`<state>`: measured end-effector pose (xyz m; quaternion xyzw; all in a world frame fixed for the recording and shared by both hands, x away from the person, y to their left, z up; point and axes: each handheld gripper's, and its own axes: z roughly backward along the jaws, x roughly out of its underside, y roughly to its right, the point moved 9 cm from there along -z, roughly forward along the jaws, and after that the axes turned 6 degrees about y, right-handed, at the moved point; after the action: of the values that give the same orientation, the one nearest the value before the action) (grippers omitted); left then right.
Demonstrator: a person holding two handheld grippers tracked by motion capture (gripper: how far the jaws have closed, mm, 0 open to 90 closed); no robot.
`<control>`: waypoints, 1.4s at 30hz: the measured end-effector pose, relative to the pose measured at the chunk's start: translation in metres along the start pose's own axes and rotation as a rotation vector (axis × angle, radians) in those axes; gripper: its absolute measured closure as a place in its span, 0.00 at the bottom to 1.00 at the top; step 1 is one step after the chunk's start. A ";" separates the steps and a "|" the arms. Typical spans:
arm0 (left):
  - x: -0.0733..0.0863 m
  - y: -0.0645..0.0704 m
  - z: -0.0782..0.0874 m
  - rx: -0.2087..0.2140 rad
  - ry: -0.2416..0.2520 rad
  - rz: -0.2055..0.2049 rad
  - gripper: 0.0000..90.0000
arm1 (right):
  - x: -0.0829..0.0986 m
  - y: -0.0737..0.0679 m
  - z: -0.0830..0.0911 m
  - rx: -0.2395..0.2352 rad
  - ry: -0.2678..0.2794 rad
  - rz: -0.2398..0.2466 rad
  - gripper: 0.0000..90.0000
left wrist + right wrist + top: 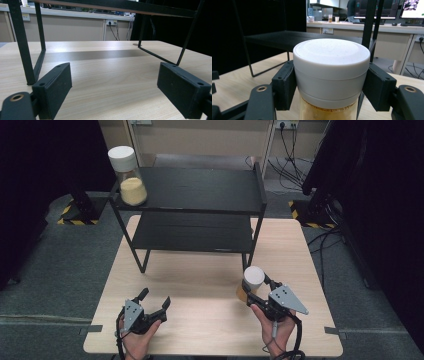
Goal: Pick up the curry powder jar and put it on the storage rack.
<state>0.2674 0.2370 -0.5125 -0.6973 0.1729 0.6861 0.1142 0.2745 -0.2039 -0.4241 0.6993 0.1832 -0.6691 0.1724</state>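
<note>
While one jar (128, 175) sits shelved, another jar (252, 281) is gripped.

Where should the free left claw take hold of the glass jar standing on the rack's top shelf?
Grip the white round lid of the clear glass jar, coming level from the person's side. It stands upright at the left corner of the black metal rack; the open left claw could straddle the straight-sided lid.

Your right gripper (329, 87) hides the sides of the white lid (331, 67); the jar's (328, 113) body runs off at 6 o'clock. High view: your forearms cut off at 6 o'clock. Left gripper view: rack's (25, 50) top shelf cropped at 12 o'clock.
</note>
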 end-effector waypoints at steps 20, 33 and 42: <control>0.000 -0.001 0.000 0.002 -0.002 0.004 0.13 | -0.034 -0.011 -0.011 0.000 0.107 0.001 0.38; 0.000 -0.001 0.000 0.000 0.000 0.008 0.13 | -0.062 -0.012 -0.017 0.001 0.157 0.021 0.38; 0.000 -0.001 0.000 0.000 0.001 0.012 0.13 | -0.079 -0.013 -0.023 0.003 0.183 0.024 0.38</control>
<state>0.2676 0.2384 -0.5127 -0.6967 0.1775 0.6864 0.1099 0.2853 -0.1834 -0.3444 0.7598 0.1888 -0.6007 0.1618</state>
